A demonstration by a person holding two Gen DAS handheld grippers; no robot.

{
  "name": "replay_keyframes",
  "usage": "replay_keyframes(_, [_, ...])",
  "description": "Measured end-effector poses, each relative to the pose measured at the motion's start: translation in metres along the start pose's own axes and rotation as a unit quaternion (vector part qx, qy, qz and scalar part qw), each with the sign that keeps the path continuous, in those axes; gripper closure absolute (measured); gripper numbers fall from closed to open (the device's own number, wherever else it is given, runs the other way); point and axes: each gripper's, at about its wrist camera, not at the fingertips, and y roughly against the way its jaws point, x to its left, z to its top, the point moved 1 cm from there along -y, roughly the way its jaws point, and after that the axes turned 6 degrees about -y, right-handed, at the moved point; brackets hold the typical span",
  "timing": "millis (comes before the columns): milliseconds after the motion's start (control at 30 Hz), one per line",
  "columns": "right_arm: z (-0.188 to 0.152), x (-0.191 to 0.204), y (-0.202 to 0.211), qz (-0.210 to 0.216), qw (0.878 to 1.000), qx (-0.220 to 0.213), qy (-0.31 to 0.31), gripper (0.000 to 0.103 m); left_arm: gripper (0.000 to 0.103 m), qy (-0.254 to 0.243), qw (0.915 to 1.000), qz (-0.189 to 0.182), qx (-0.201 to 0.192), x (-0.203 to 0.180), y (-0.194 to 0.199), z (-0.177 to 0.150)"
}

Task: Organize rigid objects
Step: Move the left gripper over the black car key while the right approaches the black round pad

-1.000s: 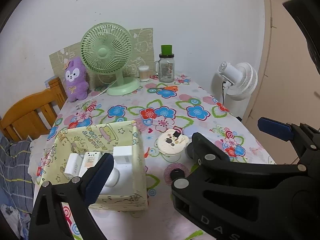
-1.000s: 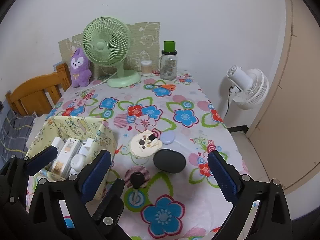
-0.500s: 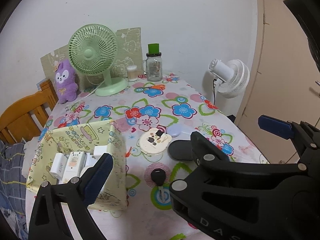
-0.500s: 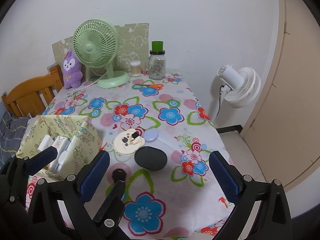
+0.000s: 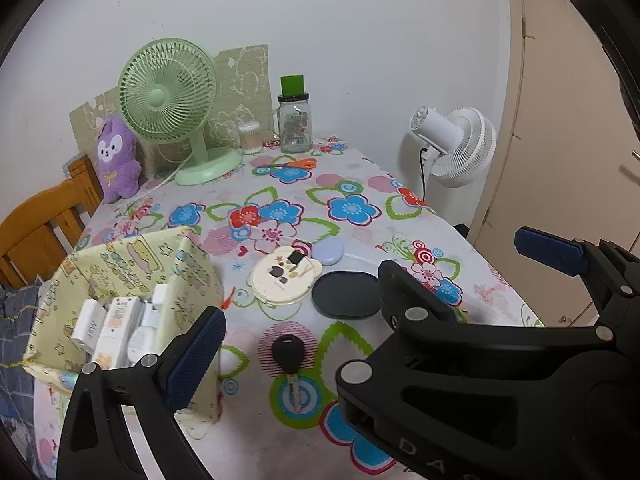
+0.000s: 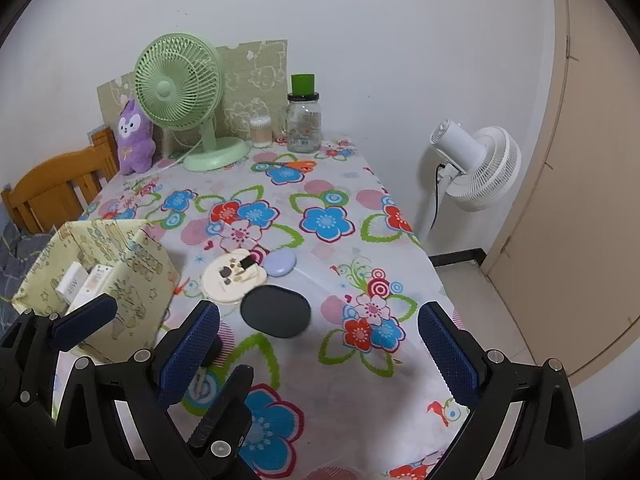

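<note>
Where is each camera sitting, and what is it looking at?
Left wrist: on the left gripper, looking over the flowery table toward the green fan; its open jaws and the right gripper's body show.
Right wrist: on the right gripper, facing the same way; both grippers' open jaws show.
Shared: yellow box, black key, dark oval case.

**A small room with a flowered table against a white wall**

The table (image 6: 328, 360) wears a white cloth printed with bright flowers and stands against a plain white wall (image 6: 380, 32). A wooden chair (image 6: 52, 192) sits at its left edge. To the right a white standing fan (image 6: 476, 168) is plugged in near the wall, beside a beige door (image 6: 580, 200). The floor (image 6: 468, 280) is pale tile with a dark skirting strip. Light is even and soft
</note>
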Motion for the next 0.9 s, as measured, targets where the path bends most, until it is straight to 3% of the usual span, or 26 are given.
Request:
replay_keyframes(667, [-0.032, -0.011, -0.047, 0.013, 1.000, 0.011, 0.005, 0.002, 0.003, 0.007, 0.9998, 0.006, 0.019, -0.007, -0.044, -0.030])
replay_keyframes(900, [-0.044, -0.010, -0.058, 0.003, 1.000, 0.010, 0.017, 0.002, 0.003, 0.035, 0.9987, 0.004, 0.036, -0.005, -0.060, -0.044])
